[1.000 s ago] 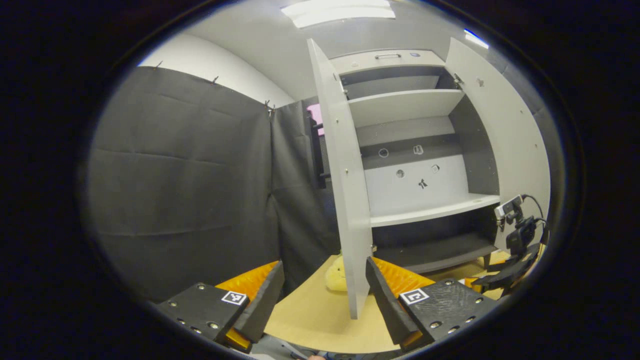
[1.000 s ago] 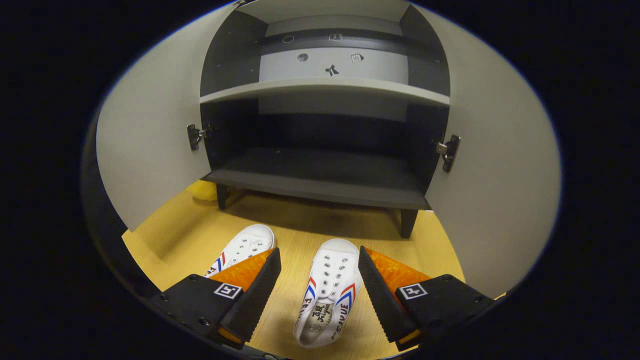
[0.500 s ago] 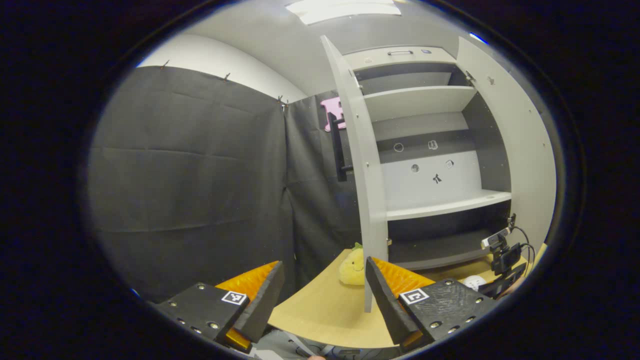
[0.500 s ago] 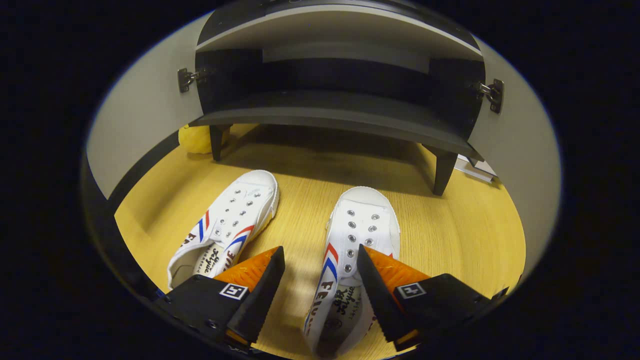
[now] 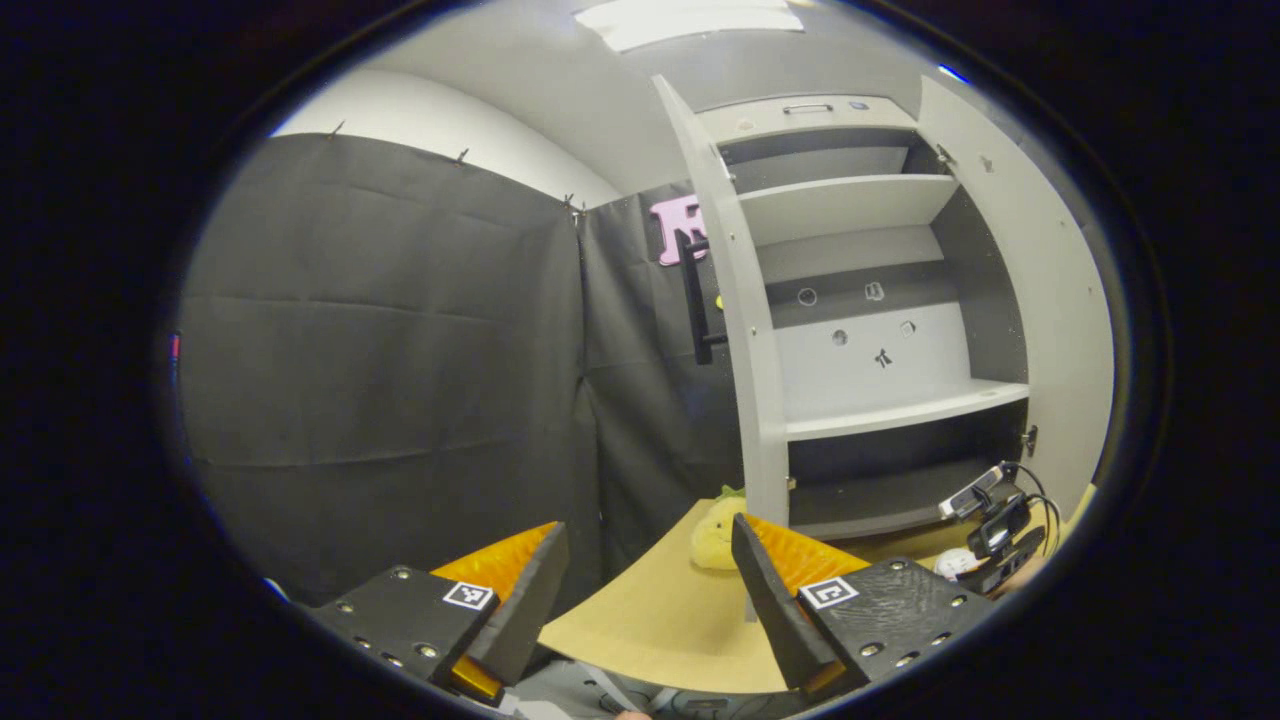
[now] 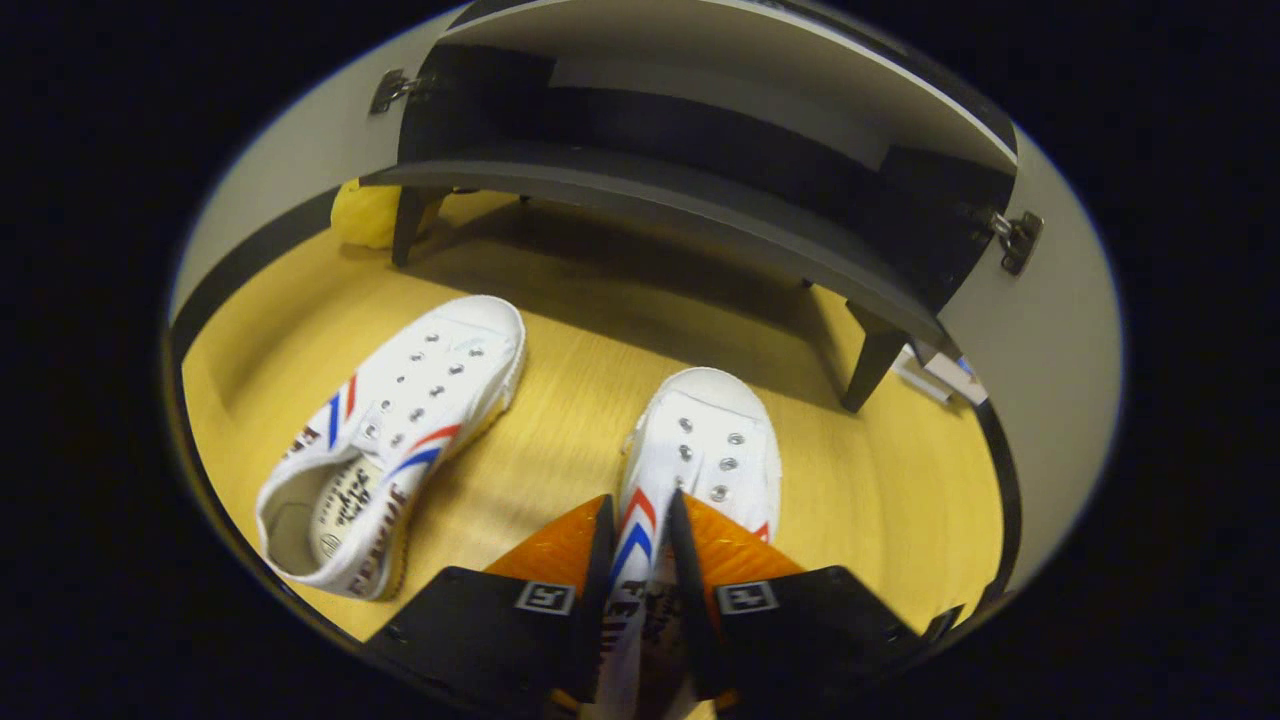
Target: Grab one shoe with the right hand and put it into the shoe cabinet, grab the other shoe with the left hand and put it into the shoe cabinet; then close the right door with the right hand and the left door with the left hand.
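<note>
Left gripper view, jaws: the left gripper (image 5: 640,590) has its fingers wide apart with nothing between them.
Left gripper view, ahead of the jaws: the shoe cabinet (image 5: 870,330) stands beyond the right finger, both doors open; the left door (image 5: 735,300) is seen edge-on.
Left gripper view, far right: a small camera rig (image 5: 990,510), probably the other gripper, low near the cabinet floor.
Right gripper view, jaws: half a second ago the fingers were spread; now the right gripper (image 6: 640,545) is clamped on the side wall of the right shoe (image 6: 700,450).
Right gripper view, left of the jaws: the other shoe (image 6: 390,430) lies free on the wooden floor (image 6: 900,500).
Meaning: the first grasp seems made; lifting into the cabinet comes next.
</note>
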{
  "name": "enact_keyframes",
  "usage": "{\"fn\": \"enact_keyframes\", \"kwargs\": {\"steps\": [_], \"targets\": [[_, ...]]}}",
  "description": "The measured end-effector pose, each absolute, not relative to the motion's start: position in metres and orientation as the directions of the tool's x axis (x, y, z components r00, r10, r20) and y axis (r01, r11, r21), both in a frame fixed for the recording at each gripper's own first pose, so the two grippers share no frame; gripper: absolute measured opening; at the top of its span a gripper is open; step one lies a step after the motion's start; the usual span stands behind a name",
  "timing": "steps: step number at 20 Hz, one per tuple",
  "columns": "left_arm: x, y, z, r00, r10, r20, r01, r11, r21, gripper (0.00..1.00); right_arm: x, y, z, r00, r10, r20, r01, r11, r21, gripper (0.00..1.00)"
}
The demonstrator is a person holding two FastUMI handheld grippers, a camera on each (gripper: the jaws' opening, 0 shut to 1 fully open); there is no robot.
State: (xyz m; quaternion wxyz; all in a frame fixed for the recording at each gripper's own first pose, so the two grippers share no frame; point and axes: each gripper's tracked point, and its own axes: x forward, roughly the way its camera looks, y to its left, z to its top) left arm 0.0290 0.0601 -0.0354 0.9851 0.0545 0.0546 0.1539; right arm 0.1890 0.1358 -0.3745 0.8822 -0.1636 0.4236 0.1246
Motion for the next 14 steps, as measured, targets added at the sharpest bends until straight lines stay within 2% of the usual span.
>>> {"fn": "enact_keyframes", "kwargs": {"steps": [1,3,4,5,6,7,14], "targets": [[0.029,0.061,-0.034,0.947,0.308,-0.087,-0.297,0.947,0.124,1.0,0.186,0.135,-0.372,0.603,0.087,-0.793,-0.351,0.922,-0.166,0.33],[0.03,0.06,-0.034,0.949,0.301,-0.089,-0.29,0.949,0.12,1.0,0.187,0.136,-0.375,0.591,0.105,-0.8,-0.349,0.927,-0.136,0.23],[0.029,0.061,-0.037,0.949,0.3,-0.093,-0.289,0.95,0.119,0.94,0.19,0.136,-0.375,0.595,0.115,-0.795,-0.316,0.944,-0.1,0.23],[0.03,0.06,-0.037,0.95,0.297,-0.095,-0.285,0.951,0.118,0.94,0.187,0.138,-0.372,0.587,0.123,-0.8,-0.302,0.95,-0.075,0.05],[0.03,0.059,-0.038,0.951,0.293,-0.097,-0.281,0.953,0.116,0.94,0.185,0.134,-0.372,0.597,0.131,-0.792,-0.294,0.954,-0.064,0.0],[0.031,0.057,-0.038,0.953,0.285,-0.097,-0.274,0.955,0.112,0.94,0.186,0.134,-0.371,0.597,0.132,-0.791,-0.296,0.953,-0.065,0.03],[0.046,0.029,-0.04,0.976,0.201,-0.089,-0.193,0.977,0.091,0.94,0.194,0.124,-0.331,0.618,0.186,-0.764,-0.22,0.974,0.059,0.03]]}}
